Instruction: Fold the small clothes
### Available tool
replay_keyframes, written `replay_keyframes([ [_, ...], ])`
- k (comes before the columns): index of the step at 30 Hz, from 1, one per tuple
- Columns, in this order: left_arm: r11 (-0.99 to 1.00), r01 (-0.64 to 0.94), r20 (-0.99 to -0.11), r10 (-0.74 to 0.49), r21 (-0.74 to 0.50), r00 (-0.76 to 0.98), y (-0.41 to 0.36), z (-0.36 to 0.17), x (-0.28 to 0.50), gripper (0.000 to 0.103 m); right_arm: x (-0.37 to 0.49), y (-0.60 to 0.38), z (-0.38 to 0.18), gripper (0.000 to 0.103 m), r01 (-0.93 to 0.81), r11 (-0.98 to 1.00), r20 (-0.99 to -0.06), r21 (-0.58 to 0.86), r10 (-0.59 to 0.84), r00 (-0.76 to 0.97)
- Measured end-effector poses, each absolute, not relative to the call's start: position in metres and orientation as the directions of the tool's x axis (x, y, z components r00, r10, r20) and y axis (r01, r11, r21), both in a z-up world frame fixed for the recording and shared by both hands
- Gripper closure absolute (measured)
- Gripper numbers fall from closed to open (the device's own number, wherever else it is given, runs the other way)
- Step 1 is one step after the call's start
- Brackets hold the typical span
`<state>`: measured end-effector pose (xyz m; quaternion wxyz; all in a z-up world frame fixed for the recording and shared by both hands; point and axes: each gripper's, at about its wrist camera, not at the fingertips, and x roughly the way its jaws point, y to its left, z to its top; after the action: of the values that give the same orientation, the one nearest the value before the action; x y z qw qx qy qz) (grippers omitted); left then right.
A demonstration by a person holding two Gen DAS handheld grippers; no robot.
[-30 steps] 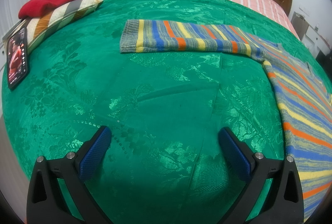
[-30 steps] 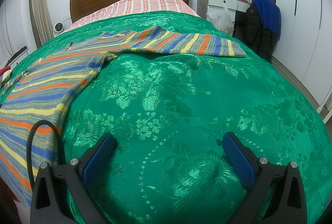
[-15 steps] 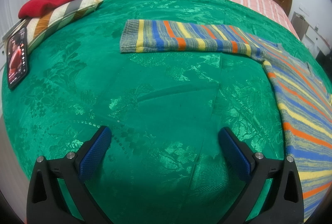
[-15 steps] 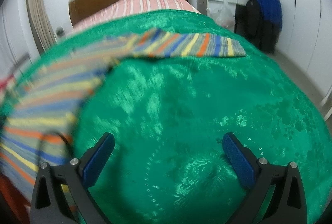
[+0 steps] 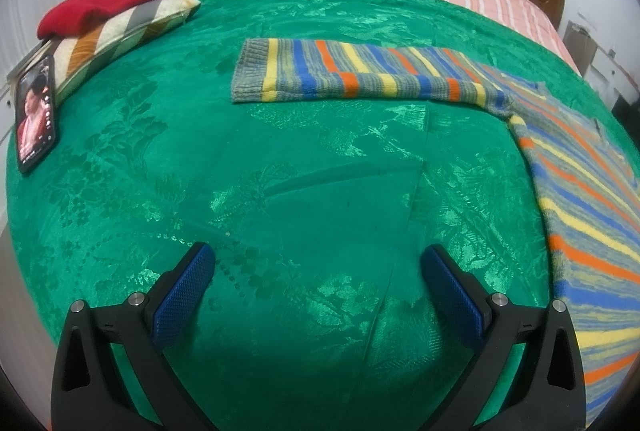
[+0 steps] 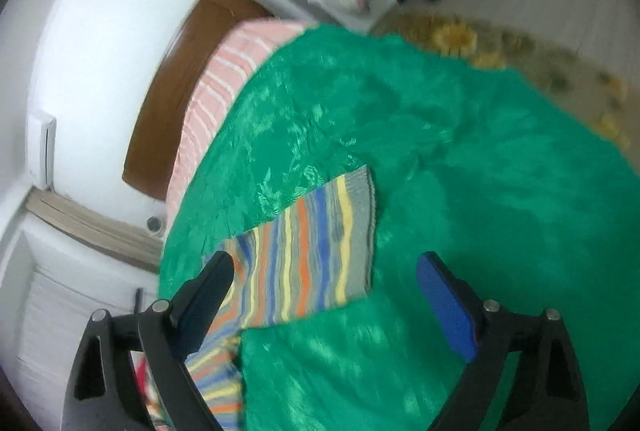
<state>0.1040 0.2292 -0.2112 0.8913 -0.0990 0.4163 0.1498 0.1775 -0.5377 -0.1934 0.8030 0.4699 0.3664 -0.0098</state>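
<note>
Nothing has shifted in the left wrist view: left gripper [image 5: 318, 265] hovers as before, jaws wide and empty, over the green patterned bedspread [image 5: 168, 159], where the multicoloured striped knit sweater [image 5: 572, 199] lies flat, one sleeve stretched leftward. Right wrist view has swung and rolled hard within a second; right gripper [image 6: 325, 269], jaws spread and empty, now points at the sweater's right sleeve cuff [image 6: 356, 231], likely starting the first fold. Frame is blurred.
</note>
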Motion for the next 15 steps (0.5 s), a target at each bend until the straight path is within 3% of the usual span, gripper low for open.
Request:
replay_keyframes([
  [6,0.935,-0.35,-0.77,0.19,-0.046,0.609,0.233,-0.212,0.106,0.0,0.238,-0.534,-0.214,0.032,0.414,0.681,-0.744,0.604,0.296,0.599],
  [7,0.936,-0.35,-0.77,0.191,-0.045,0.609,0.232,-0.212,0.106,0.0,0.243,-0.53,-0.213,0.044,0.403,0.711,-0.759,0.576,0.284,0.585],
  [8,0.936,-0.349,-0.77,0.192,-0.043,0.609,0.233,-0.212,0.107,0.0,0.249,-0.524,-0.212,0.08,0.385,0.746,-0.775,0.543,0.271,0.57],
  [9,0.936,-0.349,-0.77,0.192,-0.042,0.609,0.233,-0.212,0.107,0.0,0.257,-0.517,-0.209,0.102,0.36,0.799,-0.807,0.481,0.244,0.538],
  [11,0.936,-0.348,-0.77,0.191,-0.044,0.609,0.233,-0.212,0.107,0.0,0.258,-0.502,-0.202,0.101,0.323,0.867,-0.843,0.38,0.182,0.506],
  [13,0.936,-0.348,-0.77,0.191,-0.043,0.609,0.232,-0.212,0.107,0.0,0.258,-0.495,-0.196,0.102,0.335,0.927,-0.886,0.17,-0.005,0.463],
  [15,0.937,-0.348,-0.77,0.19,-0.044,0.61,0.233,-0.212,0.107,0.0,0.255,-0.506,-0.197,0.102,0.384,0.915,-0.89,0.126,-0.067,0.452],
])
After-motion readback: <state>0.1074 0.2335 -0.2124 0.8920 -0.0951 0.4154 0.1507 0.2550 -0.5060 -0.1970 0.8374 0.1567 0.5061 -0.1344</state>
